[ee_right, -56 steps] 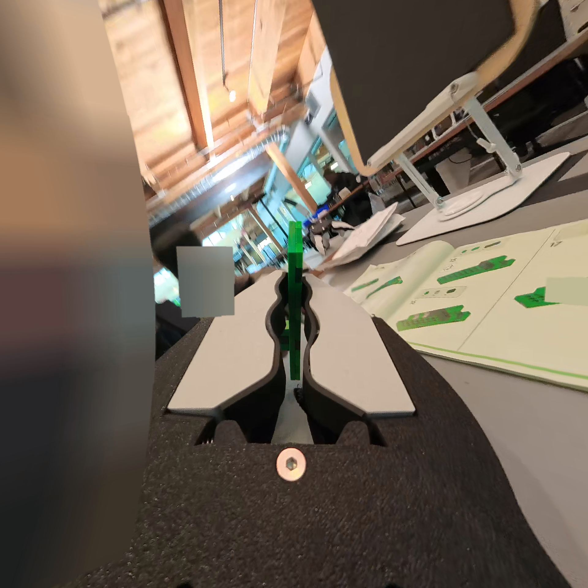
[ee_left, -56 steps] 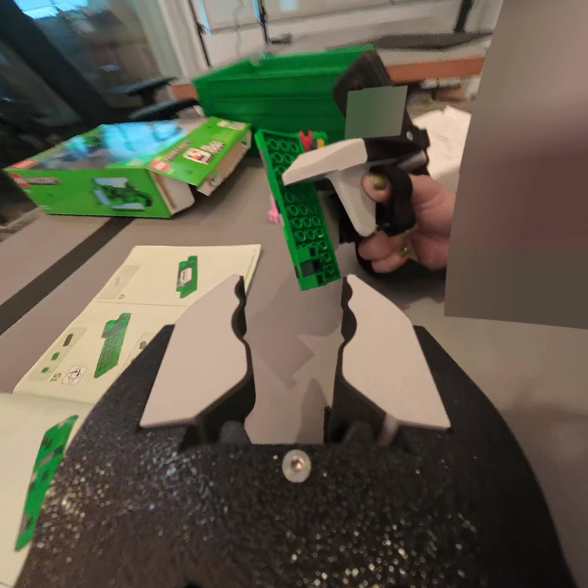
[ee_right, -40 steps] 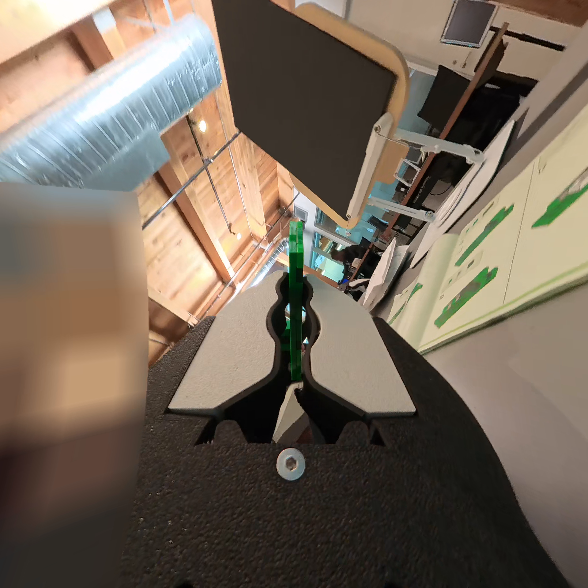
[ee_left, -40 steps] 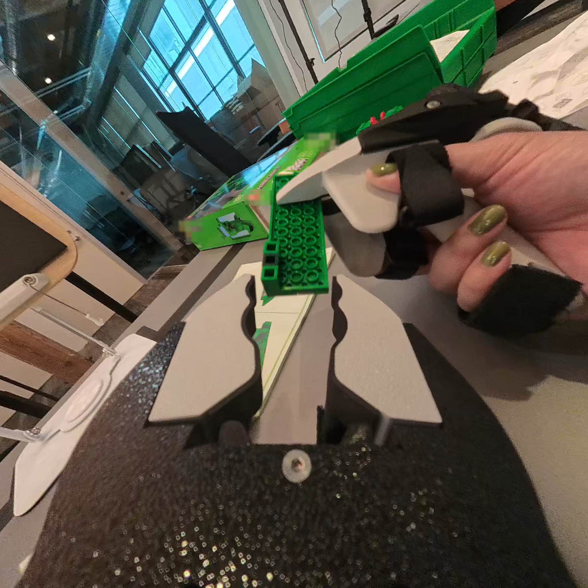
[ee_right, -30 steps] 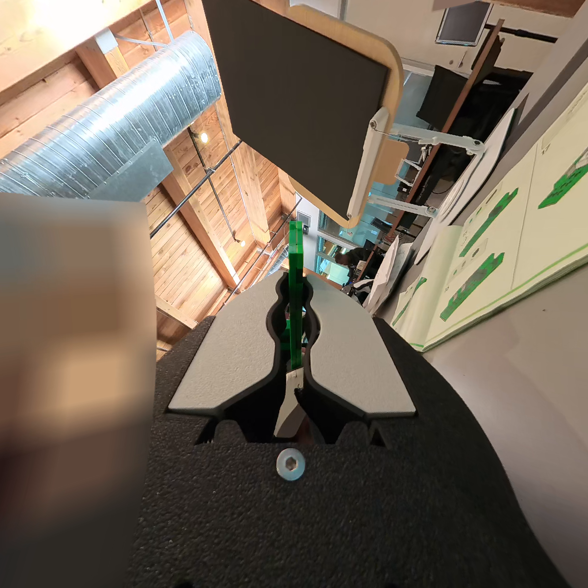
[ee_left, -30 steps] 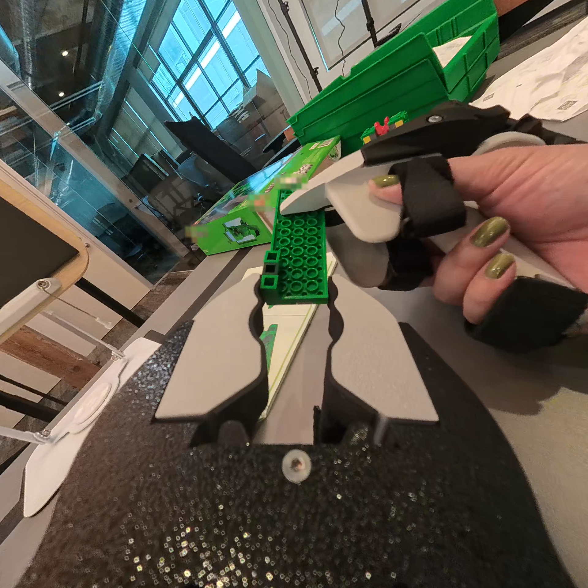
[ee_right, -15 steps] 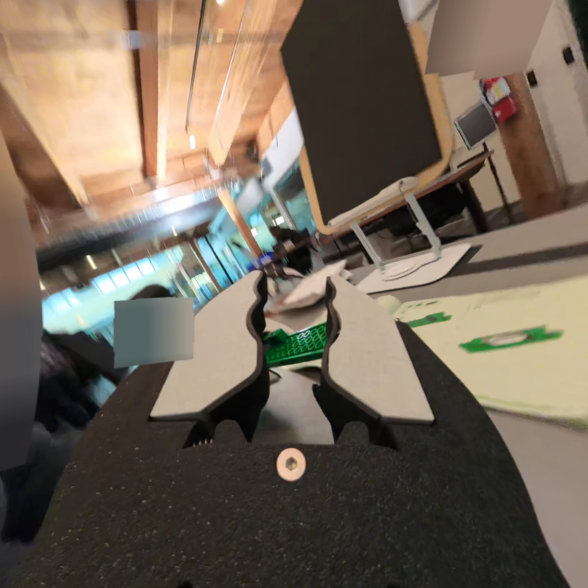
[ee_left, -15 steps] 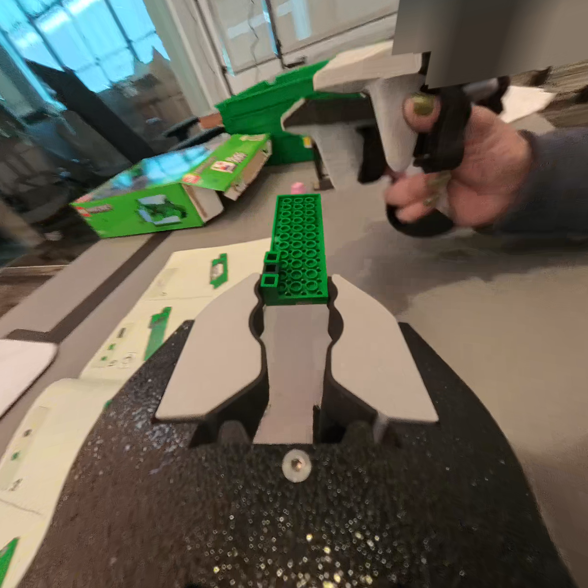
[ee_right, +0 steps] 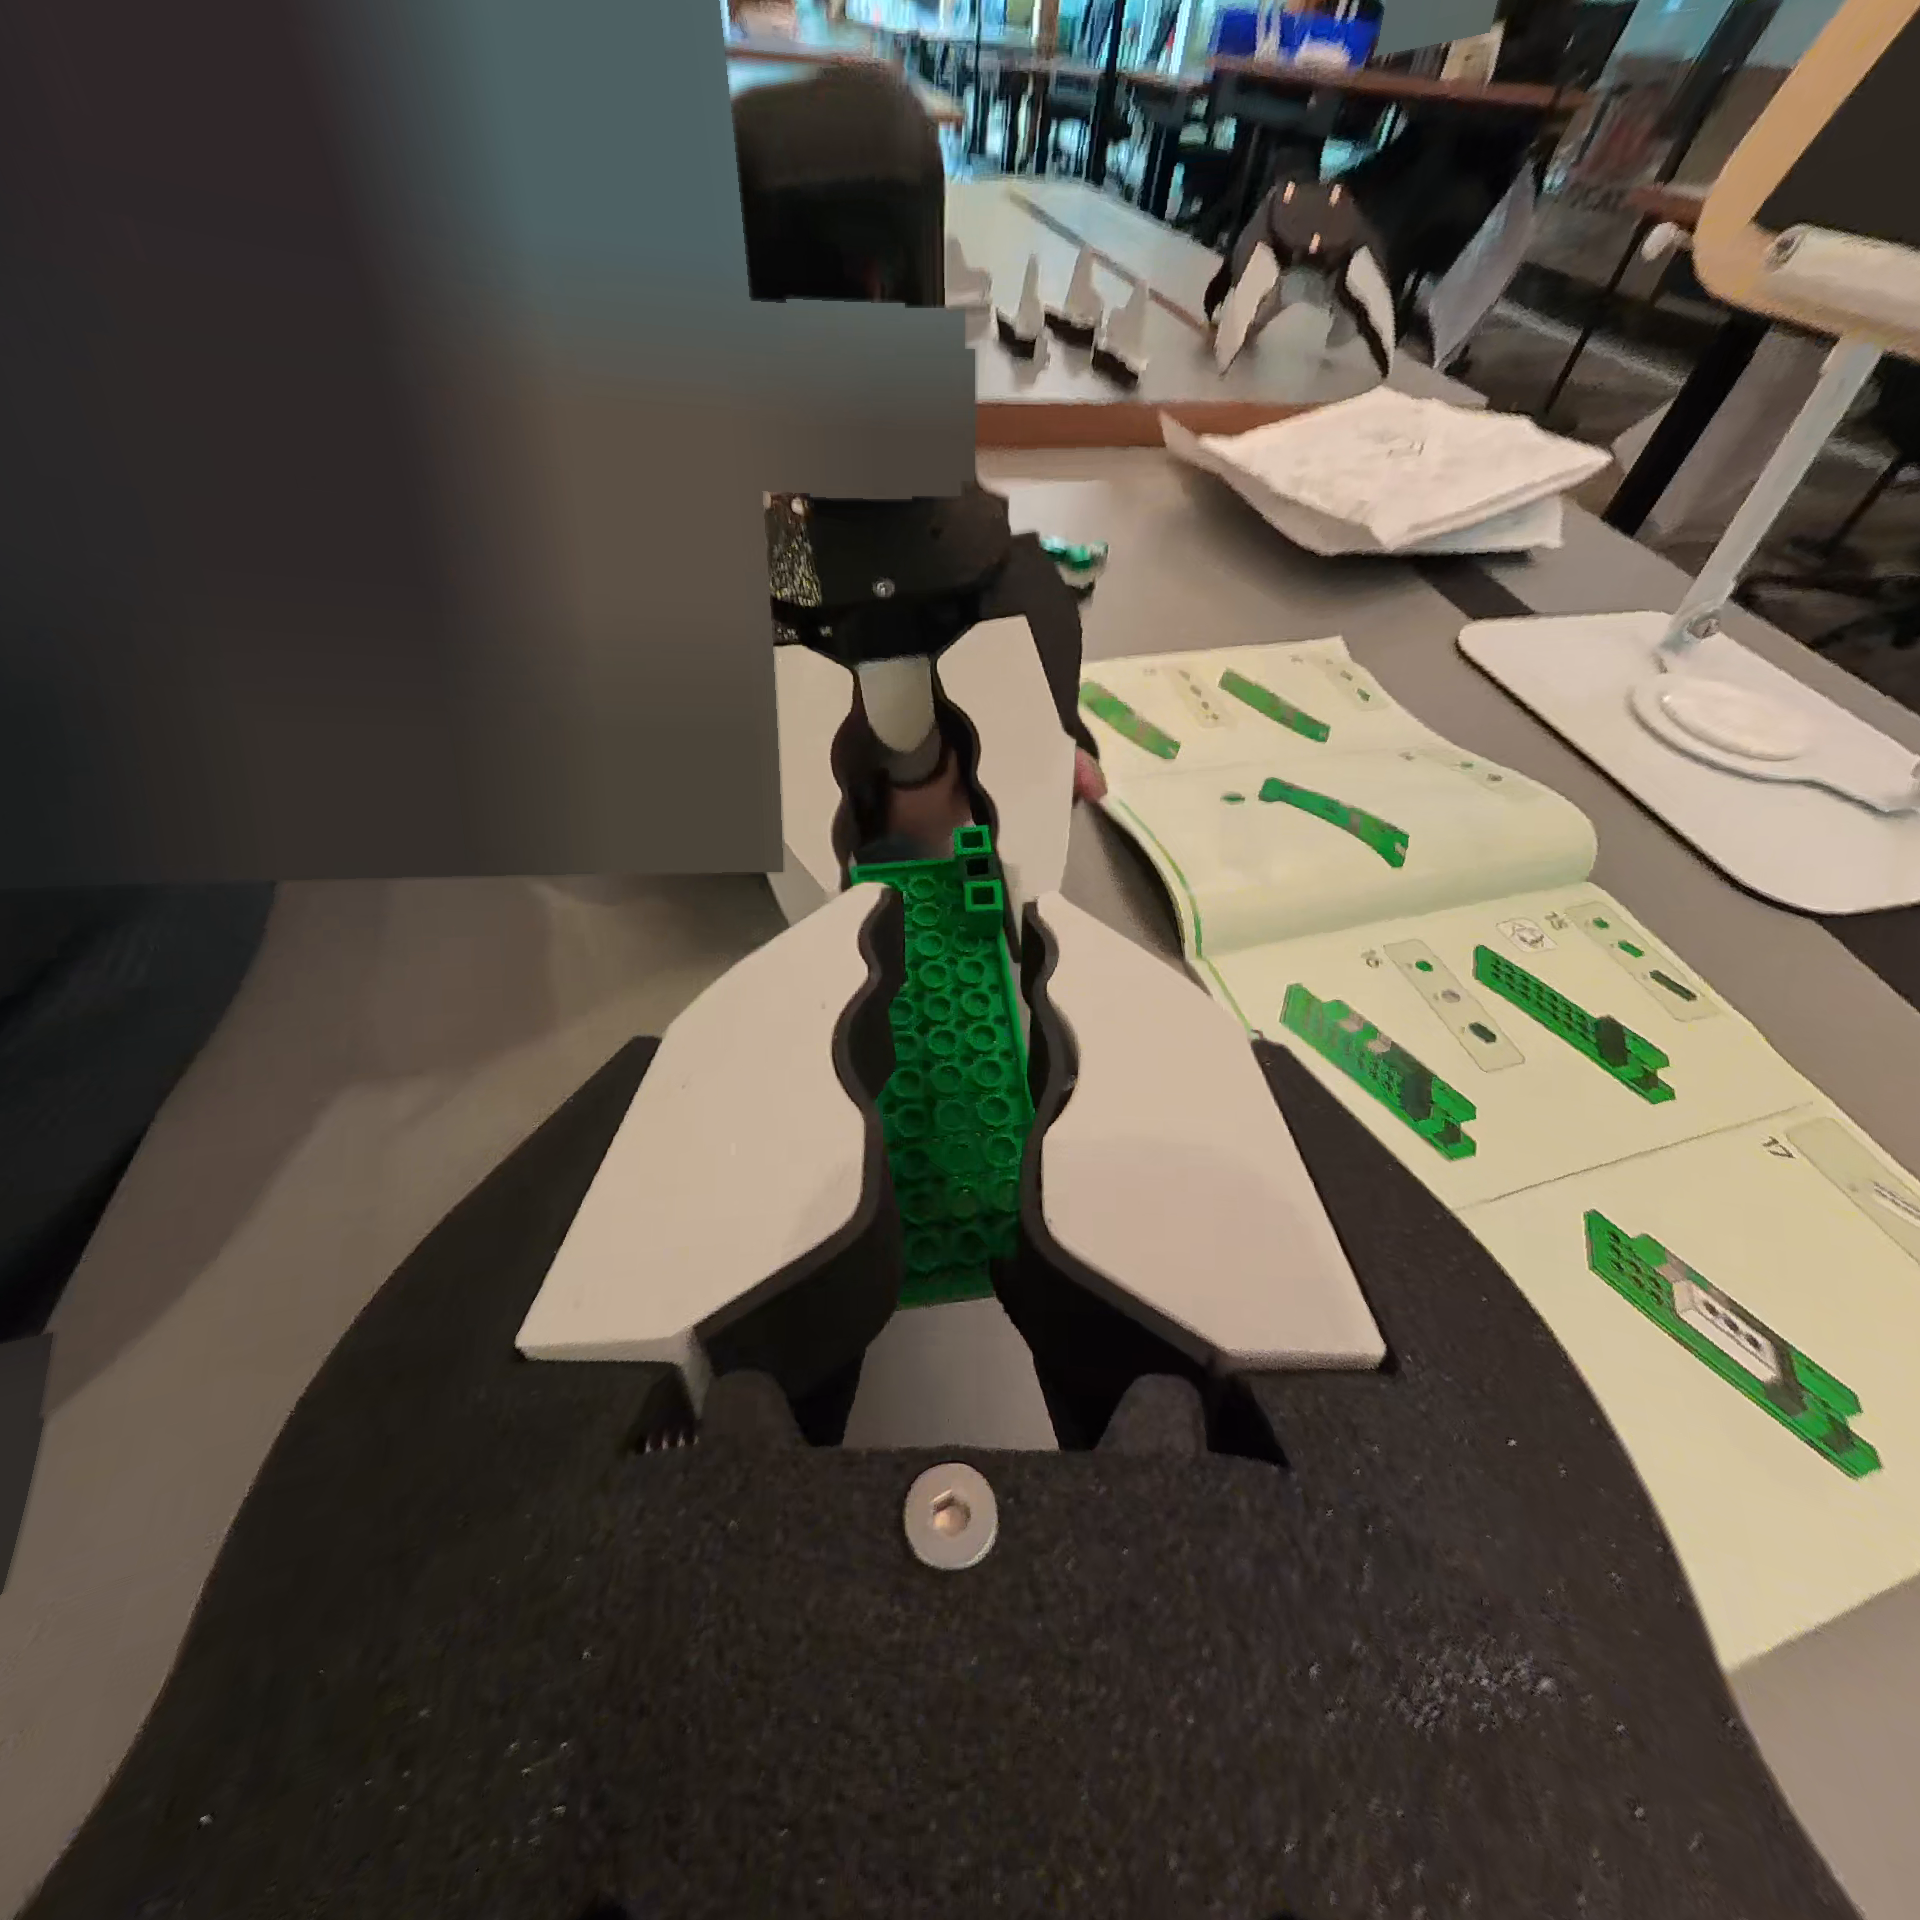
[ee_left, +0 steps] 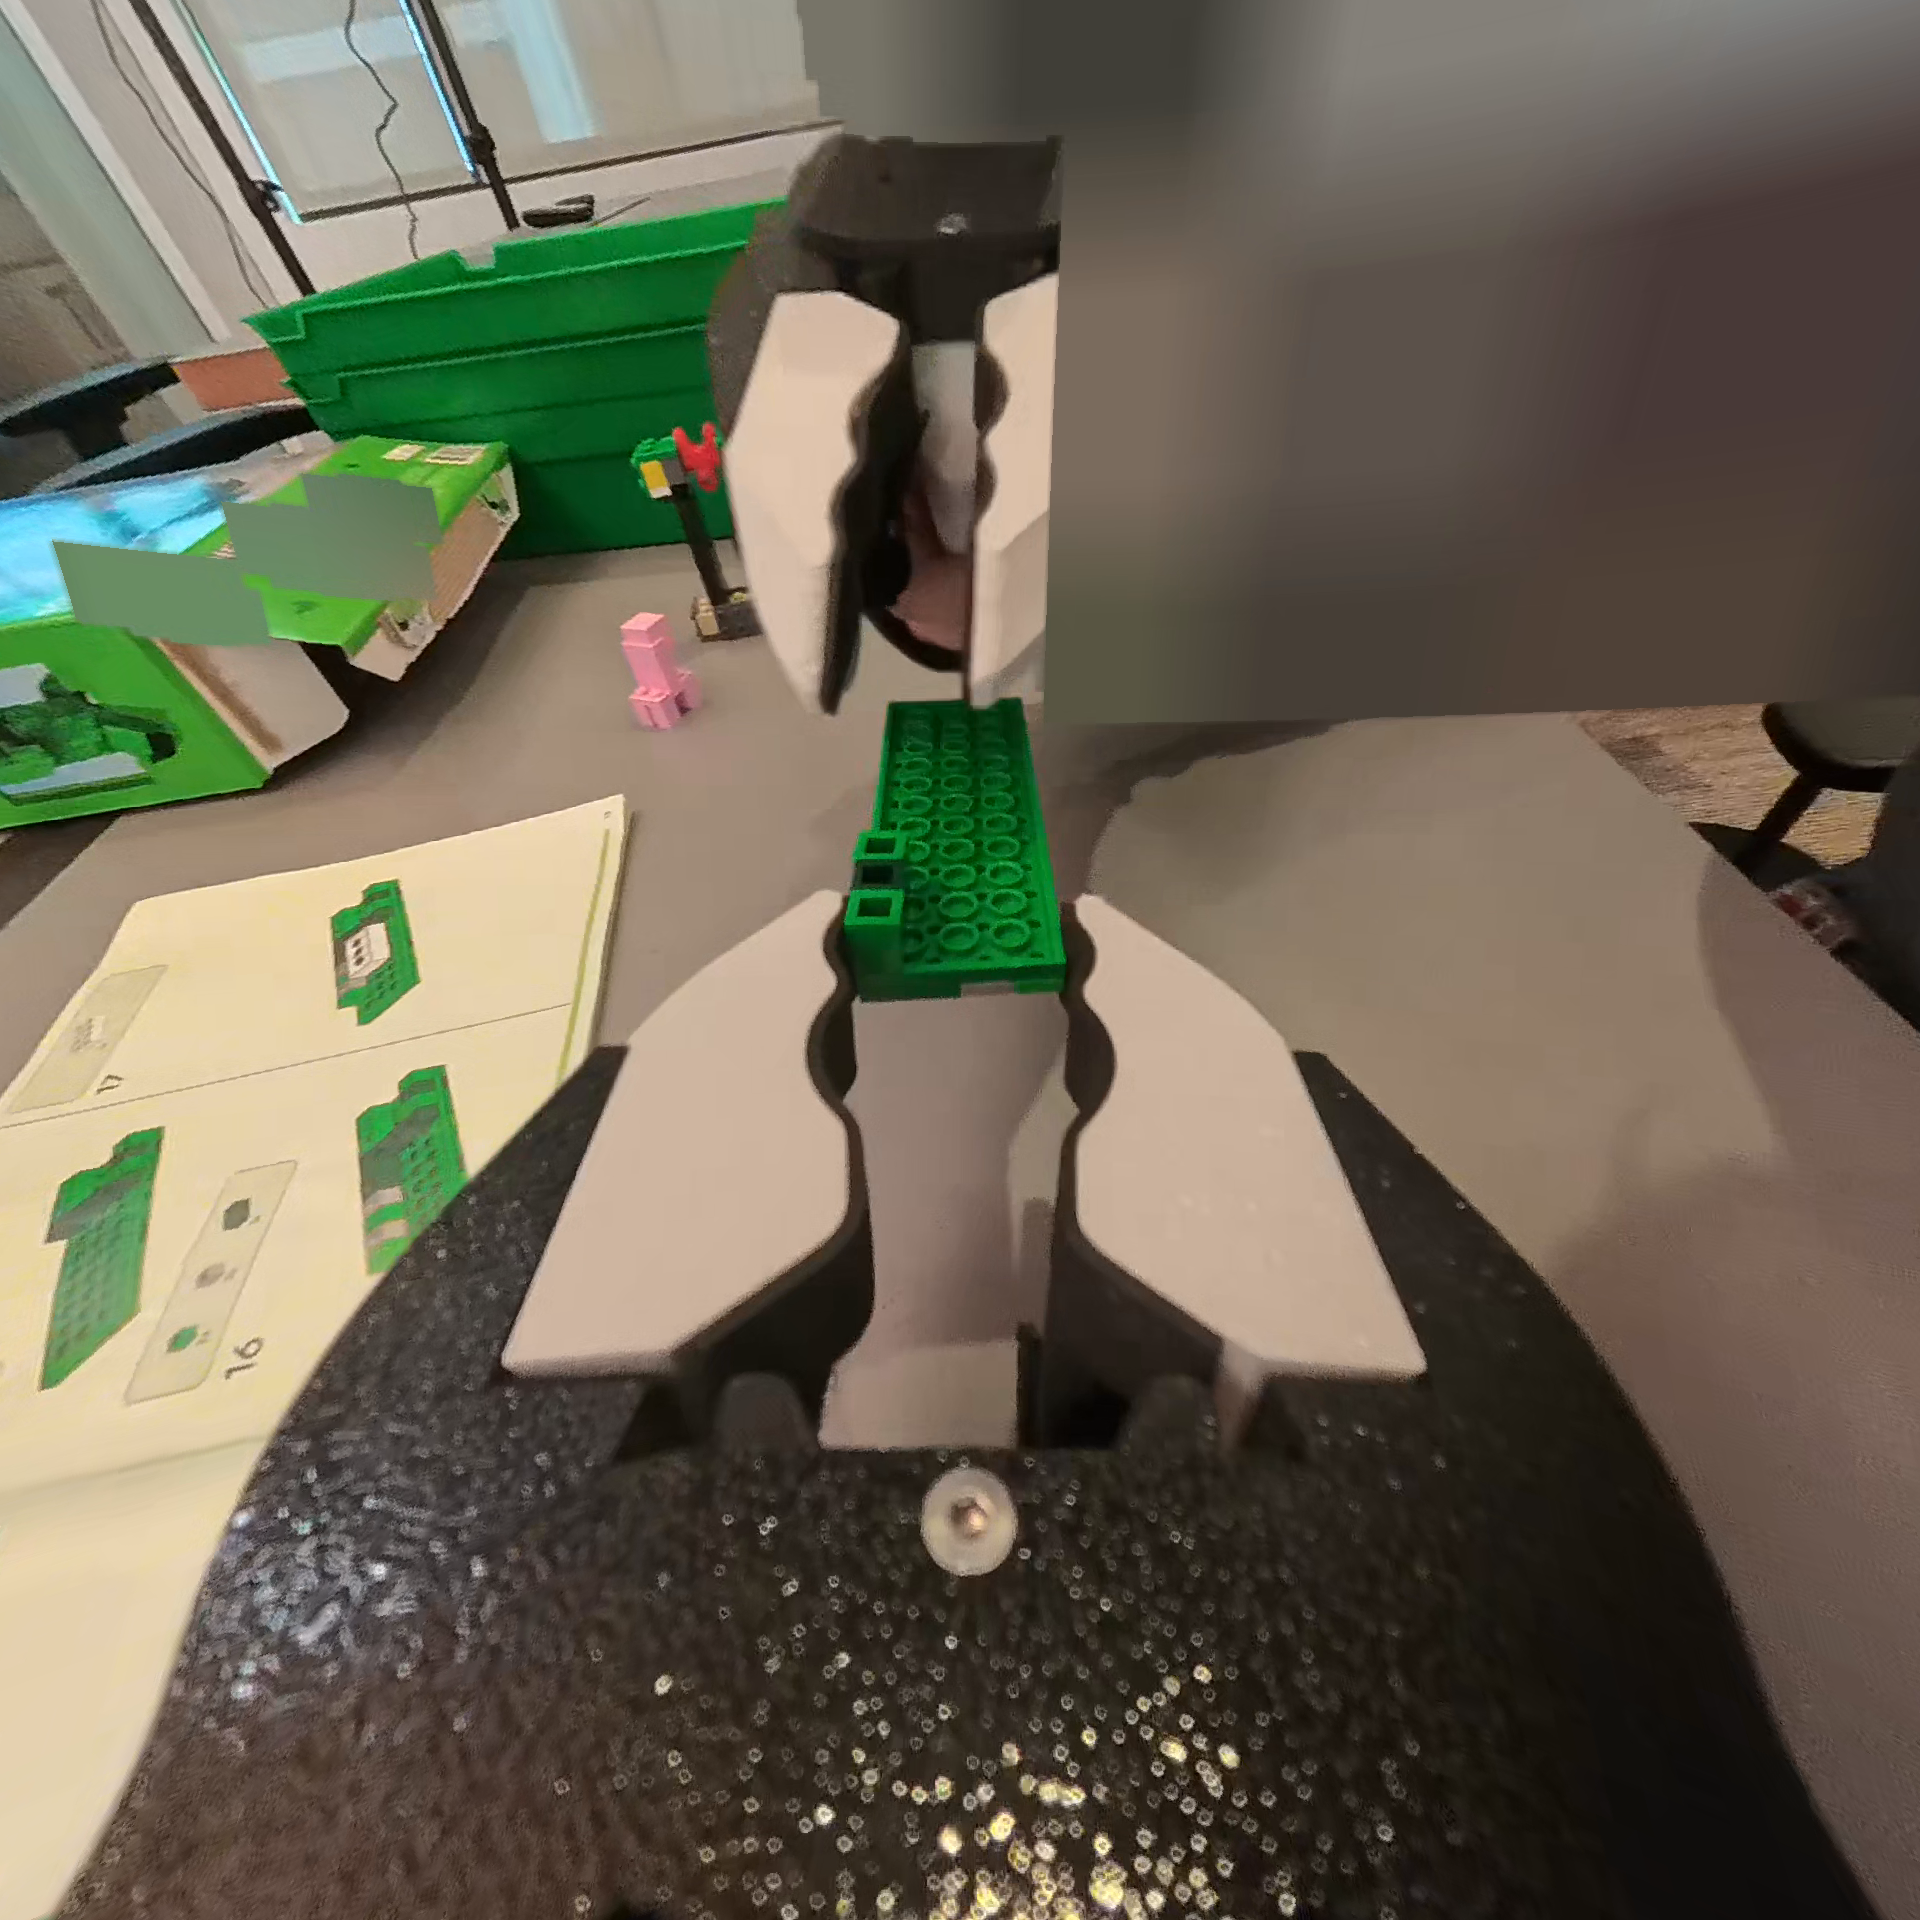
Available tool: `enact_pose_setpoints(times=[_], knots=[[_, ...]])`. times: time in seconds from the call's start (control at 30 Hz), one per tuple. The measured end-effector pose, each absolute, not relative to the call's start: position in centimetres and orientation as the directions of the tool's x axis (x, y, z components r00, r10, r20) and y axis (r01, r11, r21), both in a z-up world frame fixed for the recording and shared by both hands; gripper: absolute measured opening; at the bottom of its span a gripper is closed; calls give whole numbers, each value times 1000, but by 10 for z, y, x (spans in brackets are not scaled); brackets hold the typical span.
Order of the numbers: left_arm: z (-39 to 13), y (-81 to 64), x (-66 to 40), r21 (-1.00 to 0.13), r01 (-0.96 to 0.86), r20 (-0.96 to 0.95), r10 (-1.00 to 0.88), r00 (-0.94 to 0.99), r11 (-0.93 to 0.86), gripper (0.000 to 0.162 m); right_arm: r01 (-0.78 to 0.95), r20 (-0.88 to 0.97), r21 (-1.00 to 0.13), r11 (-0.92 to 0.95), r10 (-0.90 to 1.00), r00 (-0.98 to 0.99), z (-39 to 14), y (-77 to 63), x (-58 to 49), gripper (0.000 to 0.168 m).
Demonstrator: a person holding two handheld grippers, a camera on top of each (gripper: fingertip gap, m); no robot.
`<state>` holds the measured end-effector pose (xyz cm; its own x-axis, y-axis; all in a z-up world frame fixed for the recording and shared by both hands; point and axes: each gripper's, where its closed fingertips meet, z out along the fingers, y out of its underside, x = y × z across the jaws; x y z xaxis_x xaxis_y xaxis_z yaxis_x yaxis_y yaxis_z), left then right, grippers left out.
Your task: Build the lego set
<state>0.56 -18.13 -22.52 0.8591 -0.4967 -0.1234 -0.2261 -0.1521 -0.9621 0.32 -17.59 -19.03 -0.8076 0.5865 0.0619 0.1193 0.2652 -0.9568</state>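
A long green studded plate [ee_left: 961,831] with small square bricks at one corner [ee_left: 878,883] is held level above the grey table. My left gripper [ee_left: 956,935] is shut on its near end, one finger on each long edge. My right gripper [ee_left: 904,696] points steeply down at the plate's far end, fingers apart. In the right wrist view the plate [ee_right: 951,1091] shows through the gap of my right gripper [ee_right: 961,914], which does not clamp it. The left gripper [ee_right: 920,873] holds the far end there.
An open instruction booklet [ee_left: 312,1039] lies left of the plate and shows in the right wrist view [ee_right: 1558,1039]. A green set box [ee_left: 156,675], green bins [ee_left: 520,364], a pink figure [ee_left: 655,670] and a small build [ee_left: 696,520] stand behind. A paper stack [ee_right: 1382,468] and a white stand base [ee_right: 1714,748] lie beyond the booklet. Only a small space, under 4 cm, lies between the two pairs of fingers.
The right gripper held the plate by its thin edge, passed it to the left gripper and opened. It has now come back over the plate's far end with its fingers closer together.
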Motion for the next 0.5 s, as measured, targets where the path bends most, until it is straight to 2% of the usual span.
enact_pose_setpoints(times=[0.03,0.13,0.2,0.27,0.33,0.4,0.5], knots=[[-227,-181,7,-962,-225,-118,-505,855,-155,36,140,68,-944,300,591,-804,-194,-174,1,22],[-230,-181,7,-959,-237,-127,-506,853,-158,36,213,44,-899,384,561,-827,-206,-169,7,27],[-229,-182,5,-961,-225,-119,-501,857,-158,36,258,-12,-886,385,538,-843,-208,-165,18,42],[-226,-183,3,-966,-209,-108,-498,860,-152,36,277,2,-869,410,564,-826,-211,-159,20,66],[-224,-183,2,-971,-193,-99,-500,860,-141,36,290,76,-806,516,576,-814,-222,-155,20,71],[-222,-184,5,-974,-184,-94,-510,855,-129,36,271,174,-730,627,555,-814,-232,-156,18,68],[-220,-183,6,-975,-192,-109,-510,853,-113,36,226,299,-645,730,513,-805,-237,-158,12,40]])
